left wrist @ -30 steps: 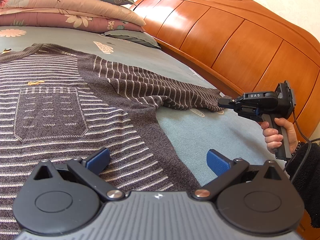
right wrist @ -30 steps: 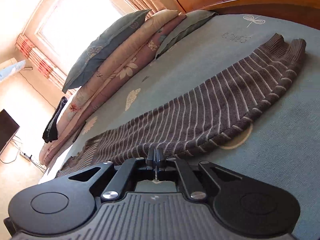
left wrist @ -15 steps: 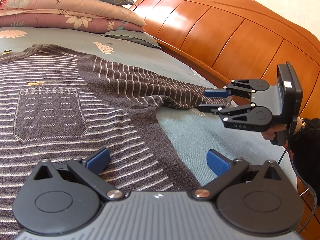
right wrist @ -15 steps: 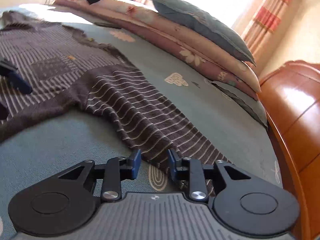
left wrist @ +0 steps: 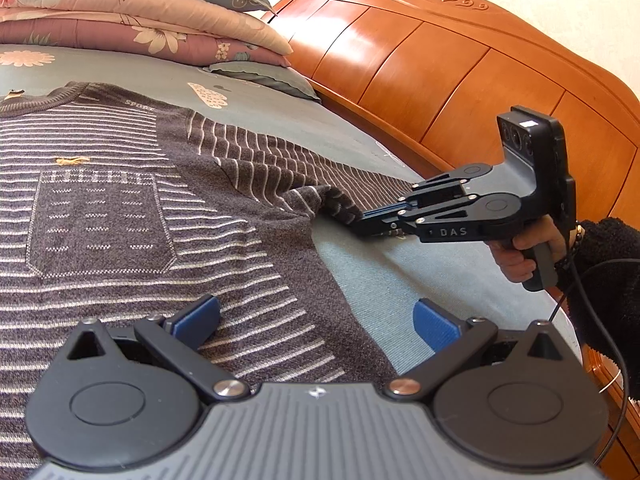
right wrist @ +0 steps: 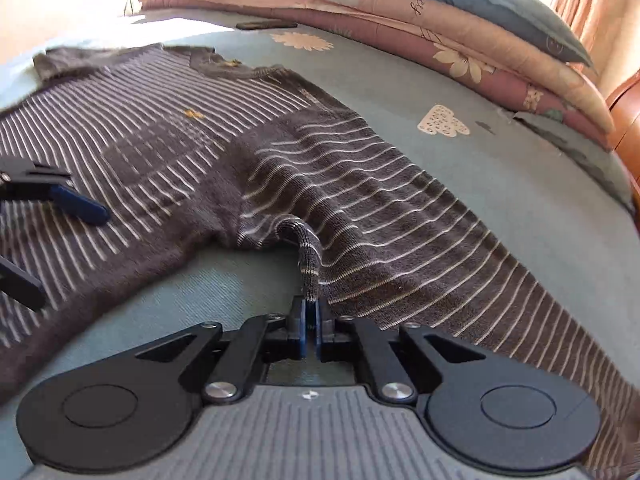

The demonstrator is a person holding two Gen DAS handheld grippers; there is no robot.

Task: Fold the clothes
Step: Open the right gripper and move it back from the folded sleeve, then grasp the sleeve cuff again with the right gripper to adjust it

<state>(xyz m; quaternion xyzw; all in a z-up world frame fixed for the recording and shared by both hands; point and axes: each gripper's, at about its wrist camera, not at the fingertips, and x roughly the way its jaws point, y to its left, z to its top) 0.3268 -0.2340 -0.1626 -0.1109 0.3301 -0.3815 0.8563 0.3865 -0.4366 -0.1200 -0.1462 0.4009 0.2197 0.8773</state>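
We note a dark grey sweater (left wrist: 132, 208) with thin white stripes, a pale blue-green sheet (left wrist: 384, 276) with cream prints, pink and beige floral quilts (left wrist: 132, 20), an orange-brown headboard (left wrist: 440, 72), and blue pads (left wrist: 434, 322) on black grippers.

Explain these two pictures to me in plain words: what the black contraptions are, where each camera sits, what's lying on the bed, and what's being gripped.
No robot here: a person holds a handheld gripper in each hand, each with a camera looking along its fingers. One picture looks from the left gripper, whose blue pads stand wide apart over the striped sweater, holding nothing. It also shows the right gripper in the person's hand. The other picture looks from that right gripper, shut on a pinched fold of the sweater's sleeve. The sweater lies spread on the bed, with stacked quilts and pillows behind.
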